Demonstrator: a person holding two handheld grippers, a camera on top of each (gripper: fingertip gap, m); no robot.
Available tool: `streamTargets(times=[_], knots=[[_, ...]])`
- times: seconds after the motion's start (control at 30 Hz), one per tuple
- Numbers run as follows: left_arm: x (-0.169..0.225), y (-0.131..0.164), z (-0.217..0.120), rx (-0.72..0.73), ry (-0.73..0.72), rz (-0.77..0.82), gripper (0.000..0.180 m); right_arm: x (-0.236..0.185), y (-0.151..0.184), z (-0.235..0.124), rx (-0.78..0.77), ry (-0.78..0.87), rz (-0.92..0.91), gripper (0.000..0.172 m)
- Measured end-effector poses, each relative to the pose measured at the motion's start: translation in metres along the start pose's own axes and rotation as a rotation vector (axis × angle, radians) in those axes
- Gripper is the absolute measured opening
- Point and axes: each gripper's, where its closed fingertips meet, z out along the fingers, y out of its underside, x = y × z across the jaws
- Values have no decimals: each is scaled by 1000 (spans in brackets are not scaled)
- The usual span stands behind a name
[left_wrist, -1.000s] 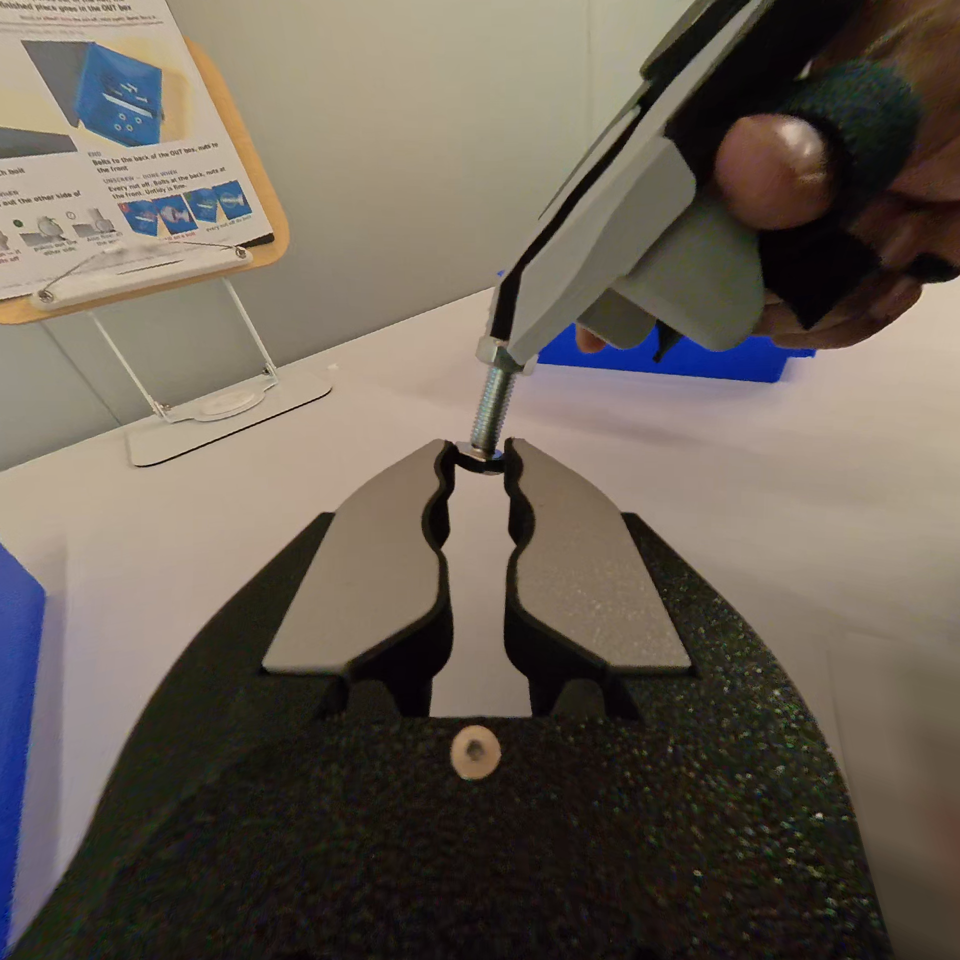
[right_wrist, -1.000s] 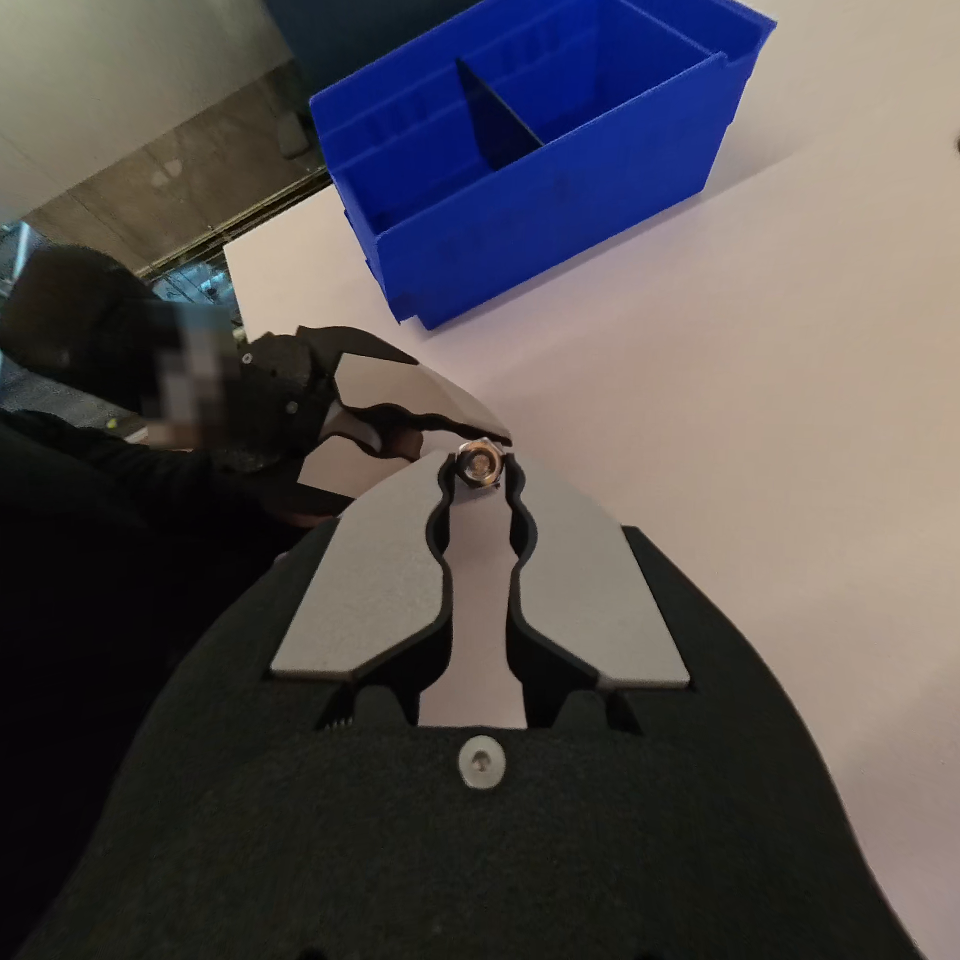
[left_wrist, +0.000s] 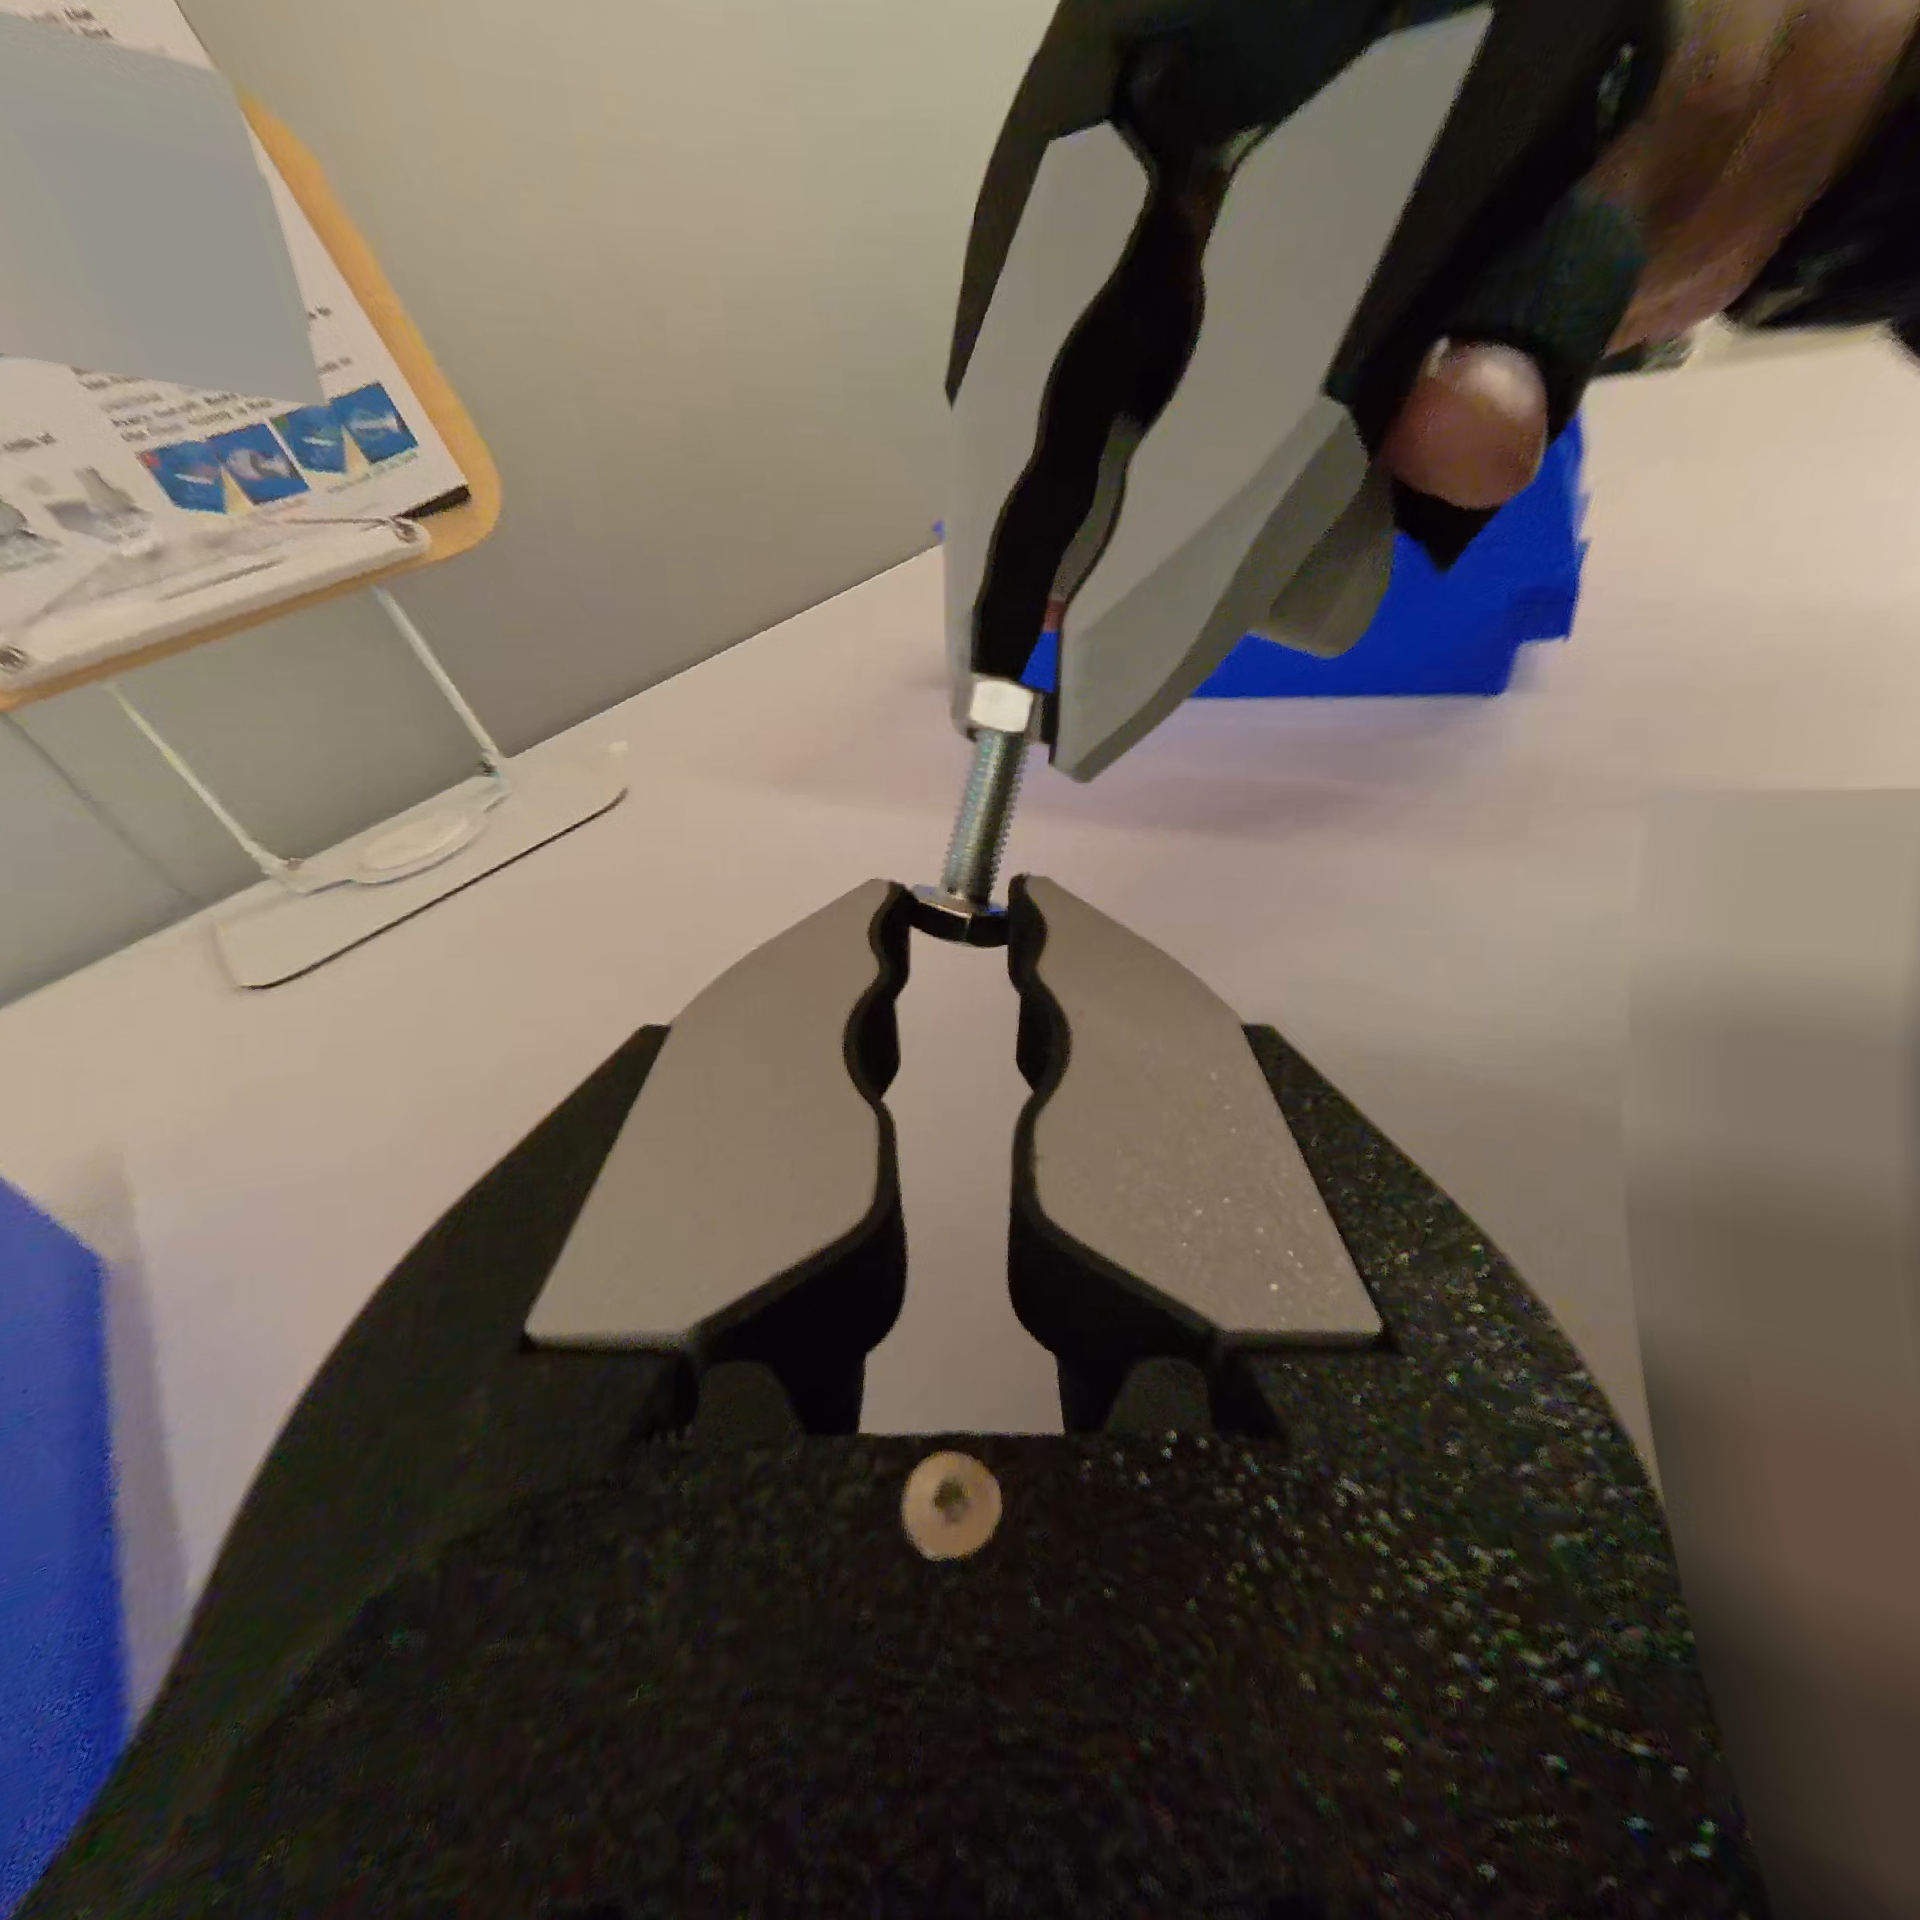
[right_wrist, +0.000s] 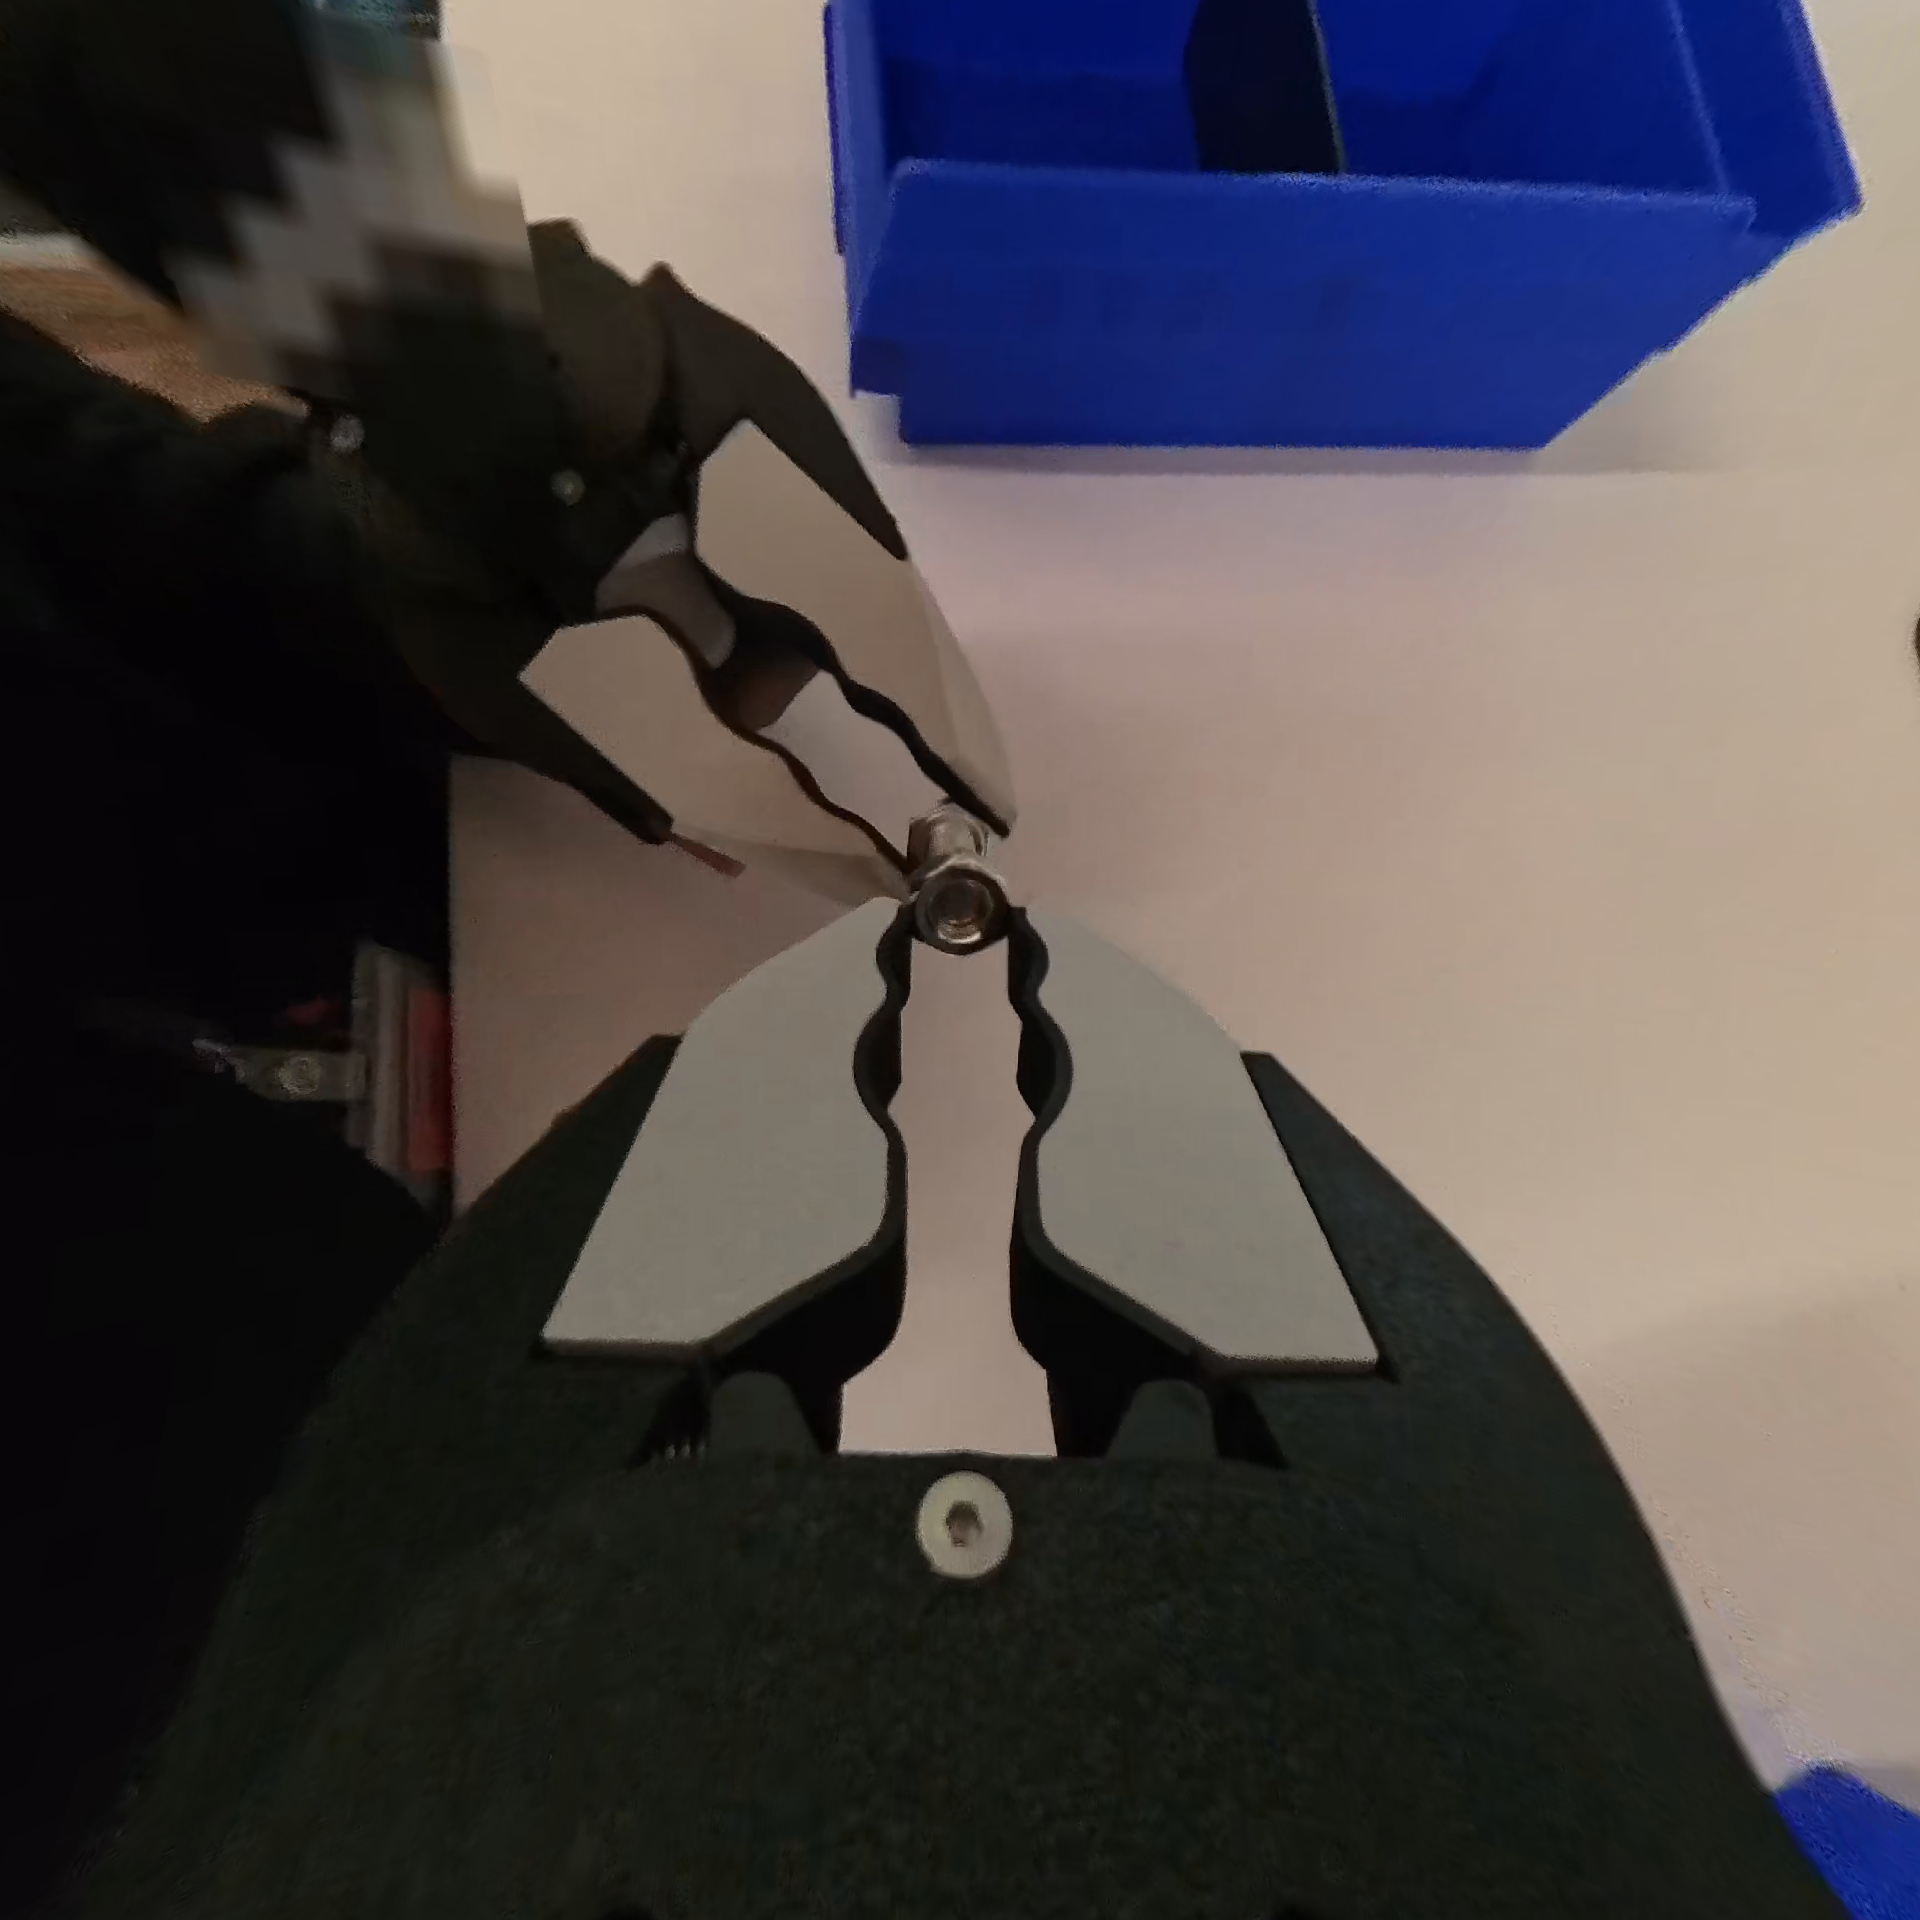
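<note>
In the left wrist view my left gripper (left_wrist: 958, 912) is shut on the hex head of a silver bolt (left_wrist: 982, 821). The threaded shaft stands up from the fingertips. A silver nut (left_wrist: 1000, 710) sits at the shaft's top end, and the right gripper (left_wrist: 1023, 717) comes down from above and pinches it. In the right wrist view my right gripper (right_wrist: 961, 920) is shut on the nut (right_wrist: 961, 902), seen end-on. The left gripper (right_wrist: 940, 836) reaches in from the upper left and holds the bolt's far end. All of this is above a white table (right_wrist: 1455, 935).
A blue bin (right_wrist: 1299, 332) with a divider stands on the table beyond the grippers and also shows in the left wrist view (left_wrist: 1455, 634). An instruction sheet on a wooden stand (left_wrist: 260, 468) is at the back left. Other blue objects are at the near left (left_wrist: 42, 1455) and bottom right (right_wrist: 1860, 1849).
The right gripper has turned about the bolt's axis: it showed edge-on before and now shows its flat side, gripping the nut at a new angle. The left gripper keeps the bolt head.
</note>
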Motion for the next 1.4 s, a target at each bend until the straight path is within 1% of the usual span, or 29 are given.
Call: streamTargets(times=[0.13,0.17,0.23,0.3,0.33,0.4,0.5,0.57,0.67,0.7,0.77,0.83,0.87,0.97,1.0,1.03,1.07,1.1,1.13,1.2,1.27,1.33,1.4], knots=[[-10,8,0,-85,-131,194,17,2,8,8,27,-4,361,17],[-10,10,0,-103,-150,232,17,2,10,10,37,-1,389,17],[-8,11,1,-105,-124,204,17,1,11,9,54,-12,384,19],[-6,10,2,-83,-83,105,18,1,9,6,77,-30,334,30],[-6,9,2,-77,-66,67,17,0,7,3,88,-36,277,35],[-4,8,2,-68,-19,10,18,-1,6,-2,81,-27,120,38],[1,7,2,-68,64,-60,17,2,11,-6,28,24,-103,39],[5,8,2,-79,106,-74,18,2,12,-6,-1,31,-206,37],[11,11,3,-107,153,-67,18,-2,12,-4,-15,12,-280,34],[13,12,3,-118,163,-56,18,-2,12,-3,-15,13,-285,31],[15,13,4,-135,163,-16,18,-4,14,0,-25,-2,-272,18],[12,16,5,-167,121,68,18,-3,17,2,-34,-9,-187,17],[10,17,5,-180,90,129,17,-1,19,3,-31,-23,-81,17],[1,21,5,-228,-7,345,17,1,24,9,34,-129,443,17],[0,22,5,-232,-17,386,17,2,25,10,70,-158,517,17],[0,23,6,-231,-6,383,18,3,25,10,102,-175,541,17],[1,23,8,-225,23,345,18,4,24,9,135,-192,535,17],[1,21,9,-209,53,292,18,4,20,6,174,-204,506,23],[-1,19,11,-199,77,239,18,7,15,3,211,-197,455,32],[-7,16,16,-189,131,143,18,18,12,-5,242,-118,292,41],[-12,10,24,-182,205,57,17,33,13,-12,223,10,82,45],[-16,5,30,-178,271,20,17,45,13,-18,182,116,-110,45],[-21,4,36,-201,311,19,18,48,13,-22,149,147,-227,44]])
